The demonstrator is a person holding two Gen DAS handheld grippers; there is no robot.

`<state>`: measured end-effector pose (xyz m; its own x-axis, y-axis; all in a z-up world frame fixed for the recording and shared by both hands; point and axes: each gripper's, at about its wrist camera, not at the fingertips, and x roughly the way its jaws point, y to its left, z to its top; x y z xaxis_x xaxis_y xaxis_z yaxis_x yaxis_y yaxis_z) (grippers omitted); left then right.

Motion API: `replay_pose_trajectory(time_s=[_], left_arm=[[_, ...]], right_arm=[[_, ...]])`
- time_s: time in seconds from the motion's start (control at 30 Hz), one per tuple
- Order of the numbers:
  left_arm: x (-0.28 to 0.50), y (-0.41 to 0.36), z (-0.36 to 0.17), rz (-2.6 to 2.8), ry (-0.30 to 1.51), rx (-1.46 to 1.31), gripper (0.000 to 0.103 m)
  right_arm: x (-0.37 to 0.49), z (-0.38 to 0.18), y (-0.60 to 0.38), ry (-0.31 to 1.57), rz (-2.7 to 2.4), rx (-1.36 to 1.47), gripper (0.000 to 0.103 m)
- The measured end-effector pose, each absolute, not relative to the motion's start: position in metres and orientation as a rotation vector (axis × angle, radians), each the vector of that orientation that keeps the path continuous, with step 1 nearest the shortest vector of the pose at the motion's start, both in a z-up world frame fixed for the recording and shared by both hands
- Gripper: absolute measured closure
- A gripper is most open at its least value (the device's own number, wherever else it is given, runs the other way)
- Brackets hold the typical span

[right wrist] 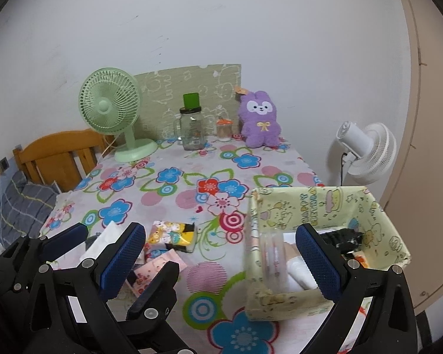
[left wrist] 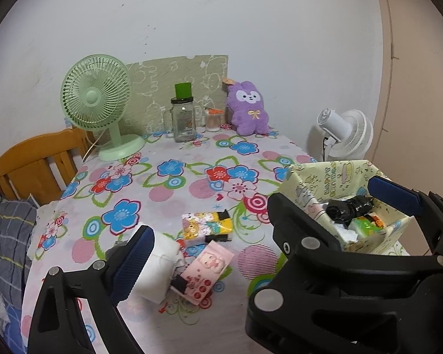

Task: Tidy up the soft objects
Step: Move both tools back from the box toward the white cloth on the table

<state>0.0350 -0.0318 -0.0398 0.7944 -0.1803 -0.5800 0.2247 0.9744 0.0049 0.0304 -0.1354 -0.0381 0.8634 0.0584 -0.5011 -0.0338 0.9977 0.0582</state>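
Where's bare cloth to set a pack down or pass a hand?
Free: the wide middle of the tablecloth, between the green fan, glass jar and purple plush behind and the tissue packs in front. Also the strip between the packs and storage box. Crowded: the front-left pile and inside the box.

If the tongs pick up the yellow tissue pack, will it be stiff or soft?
The yellow tissue pack looks like a wrapped pocket-tissue bundle, so probably soft and light. Its glossy wrapper may slip a little. It lies flat on the tablecloth, so it should not roll.
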Motion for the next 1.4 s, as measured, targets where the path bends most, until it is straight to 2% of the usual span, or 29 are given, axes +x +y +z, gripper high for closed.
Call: replay_pose_trajectory(time_s=[0.57, 1.4], left_arm=[[0.037, 0.004, -0.048, -0.15, 0.544, 0.047, 0.006], [0.072, 0.049, -0.092, -0.082, 0.678, 0.075, 0.006]], right_arm=[[0.041, -0.046, -0.1, 0.521, 0.103, 0.046, 0.0], [0.076, -0.094, -0.059, 0.63, 0.157, 0.081, 0.0]])
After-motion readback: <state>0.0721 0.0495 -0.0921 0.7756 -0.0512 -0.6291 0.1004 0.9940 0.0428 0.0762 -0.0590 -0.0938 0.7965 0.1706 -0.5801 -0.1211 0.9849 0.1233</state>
